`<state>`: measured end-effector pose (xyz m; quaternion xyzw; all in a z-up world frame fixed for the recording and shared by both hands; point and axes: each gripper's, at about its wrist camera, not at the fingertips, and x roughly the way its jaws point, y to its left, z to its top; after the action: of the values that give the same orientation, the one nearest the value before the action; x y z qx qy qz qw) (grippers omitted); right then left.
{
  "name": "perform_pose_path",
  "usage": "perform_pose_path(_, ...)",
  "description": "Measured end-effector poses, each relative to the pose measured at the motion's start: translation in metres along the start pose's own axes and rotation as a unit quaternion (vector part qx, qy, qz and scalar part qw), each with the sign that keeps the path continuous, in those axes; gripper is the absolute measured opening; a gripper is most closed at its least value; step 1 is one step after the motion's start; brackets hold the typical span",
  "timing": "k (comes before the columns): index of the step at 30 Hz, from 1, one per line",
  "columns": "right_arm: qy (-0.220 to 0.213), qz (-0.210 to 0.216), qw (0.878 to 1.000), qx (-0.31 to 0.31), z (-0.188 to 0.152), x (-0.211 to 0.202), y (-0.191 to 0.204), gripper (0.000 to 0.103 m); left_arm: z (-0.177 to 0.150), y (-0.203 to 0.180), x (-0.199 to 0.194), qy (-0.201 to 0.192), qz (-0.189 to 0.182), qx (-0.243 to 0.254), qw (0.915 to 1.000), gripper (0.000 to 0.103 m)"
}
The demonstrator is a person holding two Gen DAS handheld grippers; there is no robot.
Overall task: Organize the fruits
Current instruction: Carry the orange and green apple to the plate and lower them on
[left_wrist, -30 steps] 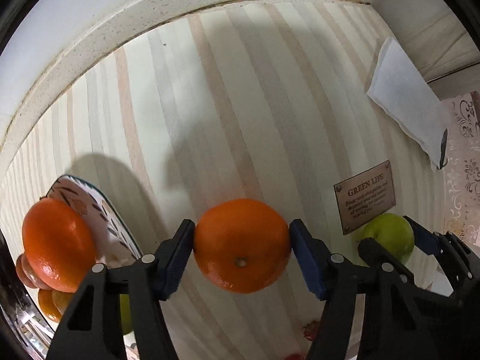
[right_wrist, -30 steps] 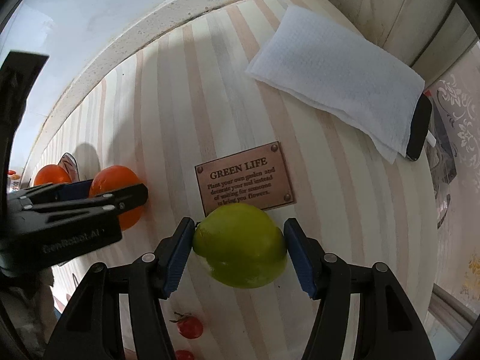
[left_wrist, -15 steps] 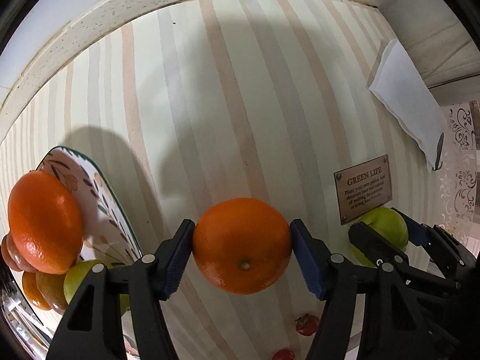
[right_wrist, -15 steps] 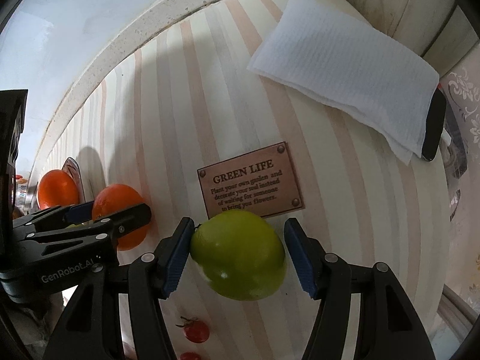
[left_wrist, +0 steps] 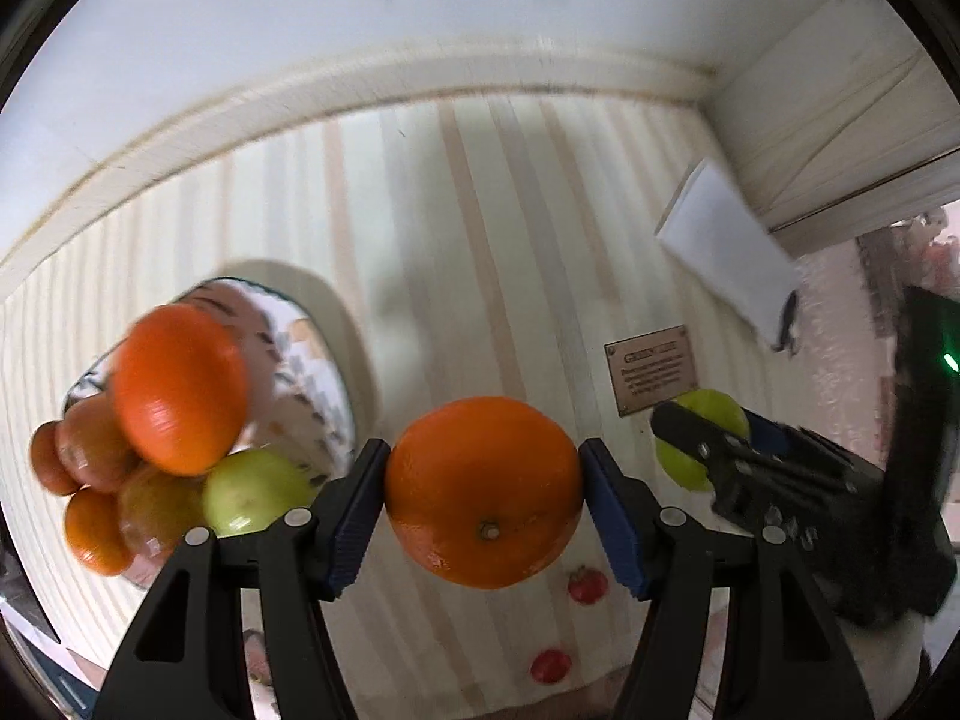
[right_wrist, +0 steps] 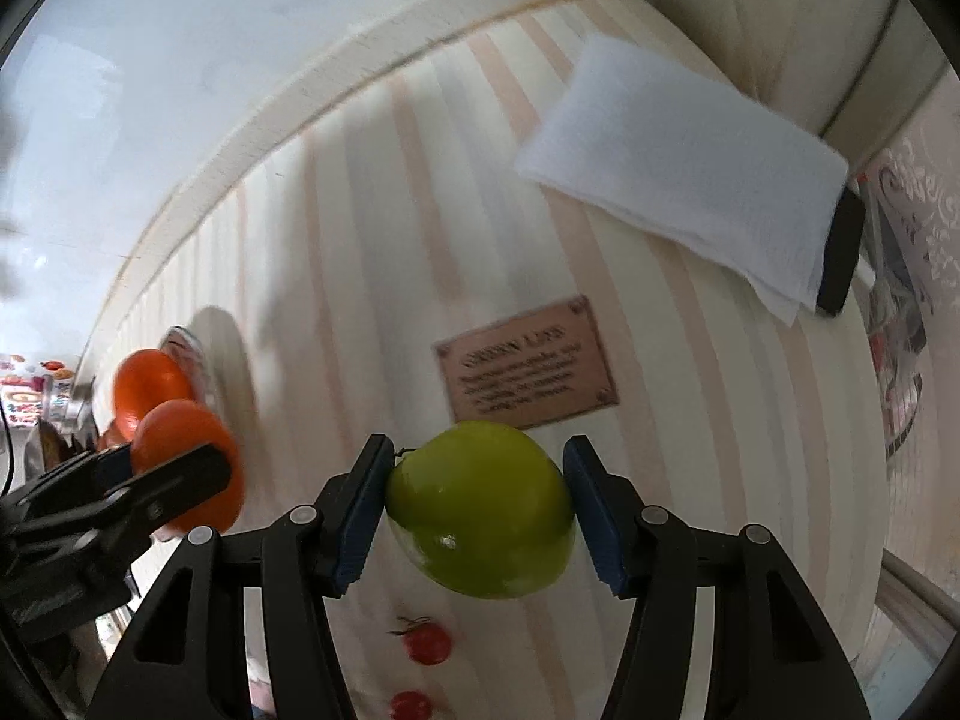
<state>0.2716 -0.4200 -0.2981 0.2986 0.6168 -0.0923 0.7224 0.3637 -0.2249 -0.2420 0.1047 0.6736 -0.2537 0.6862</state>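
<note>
My left gripper is shut on an orange and holds it above the striped table. A patterned plate at the left is heaped with oranges and a green apple. My right gripper is shut on a green apple, held above the table; it also shows at the right of the left wrist view. The left gripper with its orange shows at the left of the right wrist view, with the plate behind it.
A brown "GREEN LIFE" plaque lies mid-table. A folded white cloth with a black phone lies far right by a wooden wall. Small red tomatoes lie near the front. A white rim borders the far edge.
Both grippers have pulled back and lifted with their fruit. The plate of fruit has come further into the left wrist view. Frames are motion-blurred.
</note>
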Motion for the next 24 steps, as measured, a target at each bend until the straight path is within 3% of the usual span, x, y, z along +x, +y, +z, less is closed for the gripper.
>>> perform_pose_path(3,-0.005,0.023,1.0,-0.02,0.003,-0.008,0.029,0.061,-0.018,0.02,-0.027,-0.014,-0.006,-0.013,0.9998,0.062)
perform_pose_path(10,-0.002,0.063,0.995,-0.077,0.01,0.002,0.113,0.061,-0.058,0.081,-0.06,-0.037,0.025,-0.082,0.9956,0.062)
perform_pose_path(16,0.02,0.083,0.991,-0.104,0.017,0.032,0.172,0.061,-0.096,0.153,-0.067,-0.037,0.05,-0.167,0.984,0.062)
perform_pose_path(24,0.026,0.068,0.987,-0.145,0.021,0.053,0.227,0.061,-0.115,0.202,-0.048,-0.03,0.062,-0.232,0.9703,0.062)
